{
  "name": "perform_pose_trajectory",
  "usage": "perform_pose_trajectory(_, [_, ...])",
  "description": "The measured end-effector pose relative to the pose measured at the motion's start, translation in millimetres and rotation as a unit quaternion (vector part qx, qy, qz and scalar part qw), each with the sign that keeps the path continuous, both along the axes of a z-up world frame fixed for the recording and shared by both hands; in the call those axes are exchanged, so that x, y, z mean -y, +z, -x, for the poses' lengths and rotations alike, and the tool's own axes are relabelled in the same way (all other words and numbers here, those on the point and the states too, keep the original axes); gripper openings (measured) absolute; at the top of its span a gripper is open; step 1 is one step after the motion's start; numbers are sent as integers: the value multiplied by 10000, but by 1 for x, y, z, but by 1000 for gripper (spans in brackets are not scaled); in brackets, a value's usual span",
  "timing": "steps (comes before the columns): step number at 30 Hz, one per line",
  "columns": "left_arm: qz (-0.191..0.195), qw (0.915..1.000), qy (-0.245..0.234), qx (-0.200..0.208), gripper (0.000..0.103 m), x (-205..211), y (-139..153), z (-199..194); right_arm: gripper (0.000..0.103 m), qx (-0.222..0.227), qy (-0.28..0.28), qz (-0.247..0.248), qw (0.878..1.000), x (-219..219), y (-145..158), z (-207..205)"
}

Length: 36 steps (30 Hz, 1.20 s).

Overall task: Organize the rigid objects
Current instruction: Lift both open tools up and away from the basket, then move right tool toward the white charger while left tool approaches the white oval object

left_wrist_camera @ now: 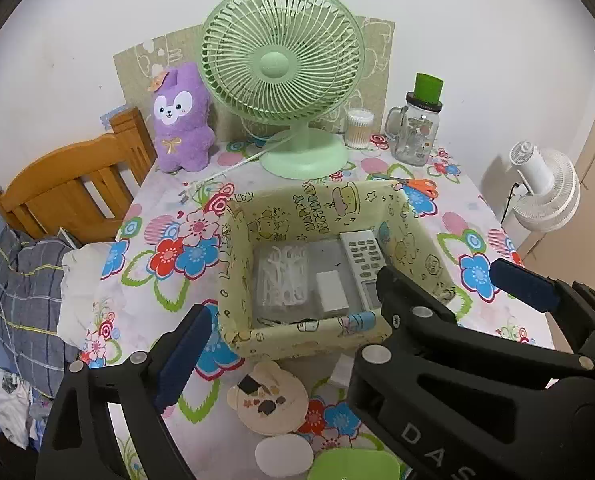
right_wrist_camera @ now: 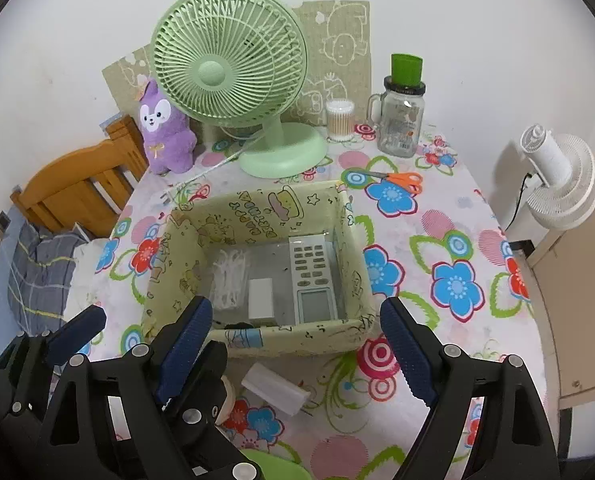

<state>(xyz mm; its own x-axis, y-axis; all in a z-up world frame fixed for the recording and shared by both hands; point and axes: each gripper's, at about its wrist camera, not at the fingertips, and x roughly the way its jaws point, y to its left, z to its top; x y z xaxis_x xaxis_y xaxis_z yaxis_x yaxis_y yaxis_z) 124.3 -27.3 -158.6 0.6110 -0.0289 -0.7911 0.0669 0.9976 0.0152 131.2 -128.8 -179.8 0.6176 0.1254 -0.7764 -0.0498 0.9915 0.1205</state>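
Note:
A yellow-green patterned box (left_wrist_camera: 297, 340) (right_wrist_camera: 297, 338) stands mid-table. Inside lie a grey remote control (left_wrist_camera: 363, 264) (right_wrist_camera: 311, 276), a small white block (left_wrist_camera: 331, 292) (right_wrist_camera: 260, 298) and a bag of white floss picks (left_wrist_camera: 283, 276) (right_wrist_camera: 229, 276). My left gripper (left_wrist_camera: 297, 320) hovers open over the box's near wall with nothing between its fingers. My right gripper (right_wrist_camera: 295, 320) hangs beside it, also open and holding nothing. In front of the box lie a cream bear-shaped case (left_wrist_camera: 269, 400), a white oval piece (left_wrist_camera: 283, 456) and a white cylinder (right_wrist_camera: 275, 390).
A green fan (left_wrist_camera: 281, 64), a purple plush (left_wrist_camera: 181, 120), a swab tub (left_wrist_camera: 359, 128) and a glass jar (left_wrist_camera: 415, 132) line the back. Orange scissors (right_wrist_camera: 401, 180) lie right of the fan. A wooden chair (left_wrist_camera: 69, 184) stands left, a white fan (right_wrist_camera: 561, 180) right.

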Motion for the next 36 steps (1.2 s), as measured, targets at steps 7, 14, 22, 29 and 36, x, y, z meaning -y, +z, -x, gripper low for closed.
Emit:
perform_pose_trajectory(7, [-16,9999,-82,88,94,5,14,18,90,54,-91,-37,9999,6,12,20])
perform_pose_trajectory(14, [33,9998,-166,125,94,10,21,35,90,90,-121,-7,9999,11,21,39])
perform_pose_trajectory(22, [90,9994,-144,288,94,14,29,55,90,252,-38,86,9996,14,32,59])
perform_pose_trajectory(29, [186,9991,-106,365,94,14,30,69,90,338,7,182,9993,15,35,73])
perform_pose_trajectory(36, [266,9990,-54,345,94,9,25,80,90,334,105,304,9989,9,31,84])
